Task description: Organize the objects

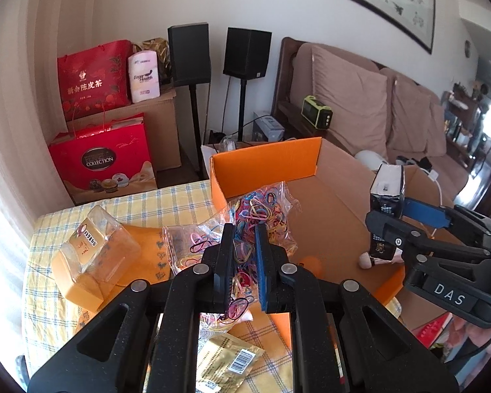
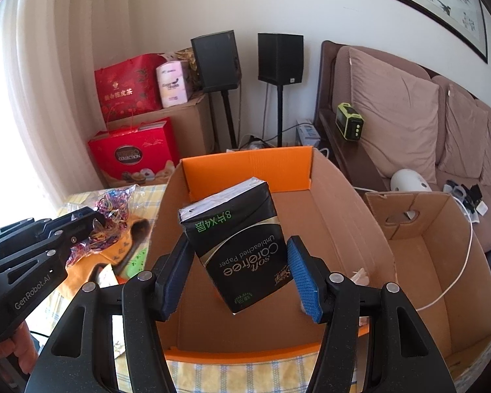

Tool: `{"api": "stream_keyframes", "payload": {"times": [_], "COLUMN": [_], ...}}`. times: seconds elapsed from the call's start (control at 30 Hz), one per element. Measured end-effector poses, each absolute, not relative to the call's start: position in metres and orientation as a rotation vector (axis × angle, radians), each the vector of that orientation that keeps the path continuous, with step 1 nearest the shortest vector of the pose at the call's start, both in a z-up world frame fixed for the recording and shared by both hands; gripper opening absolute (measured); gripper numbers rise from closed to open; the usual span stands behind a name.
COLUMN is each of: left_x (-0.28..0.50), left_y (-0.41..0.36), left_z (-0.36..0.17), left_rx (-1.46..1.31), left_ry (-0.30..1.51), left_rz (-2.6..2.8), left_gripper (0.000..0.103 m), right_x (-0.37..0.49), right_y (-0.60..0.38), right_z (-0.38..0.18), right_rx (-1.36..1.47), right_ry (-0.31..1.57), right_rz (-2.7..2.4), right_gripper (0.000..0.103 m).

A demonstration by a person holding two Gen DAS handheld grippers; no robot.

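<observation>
My left gripper (image 1: pixel 244 232) is shut on a clear bag of coloured rubber bands (image 1: pixel 262 209), held above the near left wall of an open cardboard box with orange flaps (image 1: pixel 265 160). In the right wrist view, the left gripper (image 2: pixel 91 219) and its bag (image 2: pixel 114 209) sit just left of that box (image 2: pixel 245 160). My right gripper (image 2: pixel 239 247) is shut on a black tissue pack (image 2: pixel 242 245), tilted, over the inside of the box. The left wrist view has the pack (image 1: pixel 386 193) and right gripper (image 1: pixel 396 219) at the box's right side.
A yellow checked tablecloth (image 1: pixel 167 199) carries a clear plastic case (image 1: pixel 91 255), another bag of bands (image 1: pixel 193 242) and a gold packet (image 1: pixel 226 360). A second brown box (image 2: pixel 425 262) with a white cable (image 2: pixel 464 262) stands right. Sofa, speakers and red gift bags lie beyond.
</observation>
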State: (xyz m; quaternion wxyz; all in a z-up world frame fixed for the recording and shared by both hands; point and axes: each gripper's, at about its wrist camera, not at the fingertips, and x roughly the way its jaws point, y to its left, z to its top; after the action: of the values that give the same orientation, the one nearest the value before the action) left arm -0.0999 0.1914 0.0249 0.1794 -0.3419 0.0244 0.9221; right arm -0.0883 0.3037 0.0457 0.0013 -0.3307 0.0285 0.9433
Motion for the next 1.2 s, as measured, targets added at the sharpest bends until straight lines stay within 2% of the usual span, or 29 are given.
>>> {"api": "stream_keyframes", "payload": {"times": [1.03,1.2], "left_x": [-0.105,-0.105], "left_y": [0.255,0.258], "left_z": [-0.018,-0.023], "left_rx": [-1.075,-1.092], "left_ry": [0.126,0.126], "left_rz": [2.489,2.468], "left_gripper": [0.011,0.015], "right_x": [-0.099,-0.101], "right_y": [0.347,0.346], "right_z": [0.0,-0.01], "right_rx": [-1.18,-1.215], "right_ry": [0.137,0.146], "right_rz": [2.861,2.843], "right_gripper": [0.06,0.061]}}
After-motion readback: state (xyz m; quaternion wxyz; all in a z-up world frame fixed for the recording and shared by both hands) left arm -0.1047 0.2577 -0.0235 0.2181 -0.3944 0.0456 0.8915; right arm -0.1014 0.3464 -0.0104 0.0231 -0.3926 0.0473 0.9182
